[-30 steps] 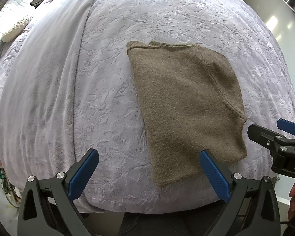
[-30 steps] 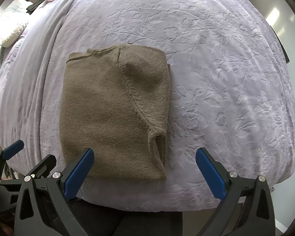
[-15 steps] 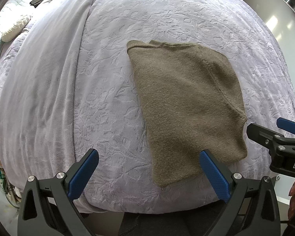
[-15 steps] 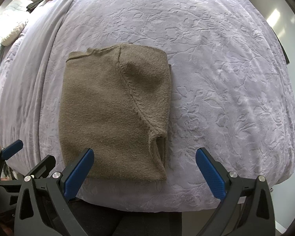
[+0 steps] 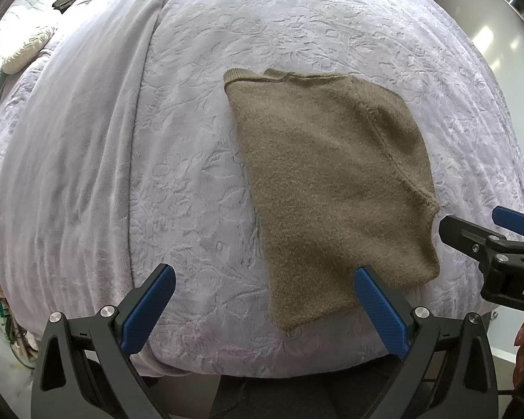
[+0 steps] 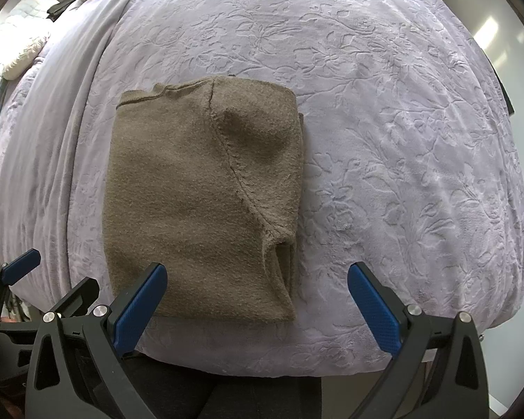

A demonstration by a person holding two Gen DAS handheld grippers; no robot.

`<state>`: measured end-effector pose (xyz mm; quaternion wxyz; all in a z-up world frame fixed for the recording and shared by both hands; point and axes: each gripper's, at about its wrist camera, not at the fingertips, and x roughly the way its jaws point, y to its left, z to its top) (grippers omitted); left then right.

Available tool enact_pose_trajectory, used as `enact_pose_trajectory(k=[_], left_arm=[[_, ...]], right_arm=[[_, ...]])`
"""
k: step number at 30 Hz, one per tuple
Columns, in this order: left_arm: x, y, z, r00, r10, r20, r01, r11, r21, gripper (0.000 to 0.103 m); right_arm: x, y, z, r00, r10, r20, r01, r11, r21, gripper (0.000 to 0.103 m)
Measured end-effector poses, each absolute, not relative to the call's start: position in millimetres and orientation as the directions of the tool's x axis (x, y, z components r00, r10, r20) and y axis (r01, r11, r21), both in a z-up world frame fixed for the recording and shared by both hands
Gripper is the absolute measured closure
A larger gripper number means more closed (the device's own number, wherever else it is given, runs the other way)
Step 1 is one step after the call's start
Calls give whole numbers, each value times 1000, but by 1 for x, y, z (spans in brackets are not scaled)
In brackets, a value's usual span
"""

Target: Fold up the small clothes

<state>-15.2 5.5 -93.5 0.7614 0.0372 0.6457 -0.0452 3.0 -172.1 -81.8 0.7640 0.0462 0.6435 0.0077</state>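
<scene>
- Two grippers hover at the near edge of the bed, both spread wide with nothing between their blue pads.
- My left gripper sits low in its own view; its right pad overlaps the near hem of the sweater in the picture, though I cannot tell if it touches the knit.
- My right gripper is released too, its left pad over the sweater's near edge and its right pad over bare bedspread.
- The olive-brown knitted sweater lies folded into a rough rectangle on the lilac embossed bedspread, close to the near edge of the bed.
- A sleeve seam runs diagonally across its top layer, and the neckline faces away from me.
- A smooth grey blanket lies along the left side of the bed, well apart from the sweater.
- In the left view, my right gripper shows at the right edge, just beside the sweater's corner.
</scene>
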Motion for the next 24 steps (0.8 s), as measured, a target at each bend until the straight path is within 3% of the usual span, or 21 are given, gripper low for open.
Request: enact_pose_trajectory(k=[24], left_arm=[[-15, 8, -94, 166, -15, -986, 124, 992, 6, 0]], right_arm=[[2, -173, -83, 175, 74, -982, 45, 996, 83, 0]])
